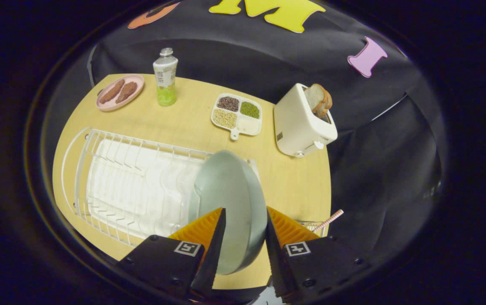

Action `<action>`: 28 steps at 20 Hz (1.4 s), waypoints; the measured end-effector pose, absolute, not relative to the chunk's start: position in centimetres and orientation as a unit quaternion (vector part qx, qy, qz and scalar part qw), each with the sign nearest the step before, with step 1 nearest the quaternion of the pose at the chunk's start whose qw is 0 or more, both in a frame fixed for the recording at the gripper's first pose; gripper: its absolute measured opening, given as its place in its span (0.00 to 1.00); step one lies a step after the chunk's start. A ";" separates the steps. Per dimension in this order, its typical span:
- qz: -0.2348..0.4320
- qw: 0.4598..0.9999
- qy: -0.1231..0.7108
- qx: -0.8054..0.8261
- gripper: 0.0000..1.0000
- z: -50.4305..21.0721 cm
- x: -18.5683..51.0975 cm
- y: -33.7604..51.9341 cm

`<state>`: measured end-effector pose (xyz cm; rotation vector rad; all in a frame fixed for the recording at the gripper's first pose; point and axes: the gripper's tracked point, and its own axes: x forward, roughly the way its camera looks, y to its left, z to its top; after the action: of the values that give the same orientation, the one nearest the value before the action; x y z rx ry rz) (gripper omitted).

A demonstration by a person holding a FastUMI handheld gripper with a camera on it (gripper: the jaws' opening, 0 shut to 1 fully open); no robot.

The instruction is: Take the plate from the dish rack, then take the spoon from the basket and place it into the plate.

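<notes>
In the gripper view, your gripper (245,224) has the pale green plate (230,203) standing on edge between its two fingers, and both fingers appear to press on its rim from either side, so you are clamped on it. The plate rises straight ahead of the fingers, its hollow face turned toward the white wire dish rack (141,182), which lies to the left of the fingers on the wooden bench (293,178); its far edge still overlaps the rack's right end, so you cannot tell from here whether it is fully clear of the wires. What the next move turns on, as I judge it, is the bare stretch of bench to the right of the plate and ahead of the right finger: that is where you can lay the plate flat. Just beside the right finger, a bit of wire basket (310,224) shows, with a striped handle (329,220) sticking out of it, pointing up and away to the right; that is probably the spoon, though its bowl is hidden. Beyond stand a toaster (302,123), a divided tray of grains (237,115), a bottle (165,76) and a pink dish (120,92), all well apart from the plate.
</notes>
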<state>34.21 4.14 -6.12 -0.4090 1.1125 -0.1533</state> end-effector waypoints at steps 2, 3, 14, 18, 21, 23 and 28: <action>-0.088 0.822 0.520 -0.213 0.50 -5.8 33.8 4.4; -0.094 0.821 0.518 -0.221 0.45 -5.6 33.6 4.6; -0.204 0.848 0.450 -0.192 0.19 -4.7 33.6 4.9; -0.221 0.850 0.422 -0.224 0.18 -4.3 33.1 5.5; -0.238 0.856 0.378 -0.260 0.18 -2.9 32.9 5.8; -0.265 0.855 0.345 -0.282 0.18 -1.7 32.7 5.1; -0.248 0.880 0.320 -0.248 0.18 -0.9 30.6 4.3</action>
<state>30.64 4.31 -0.86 -0.5160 0.6673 -0.5171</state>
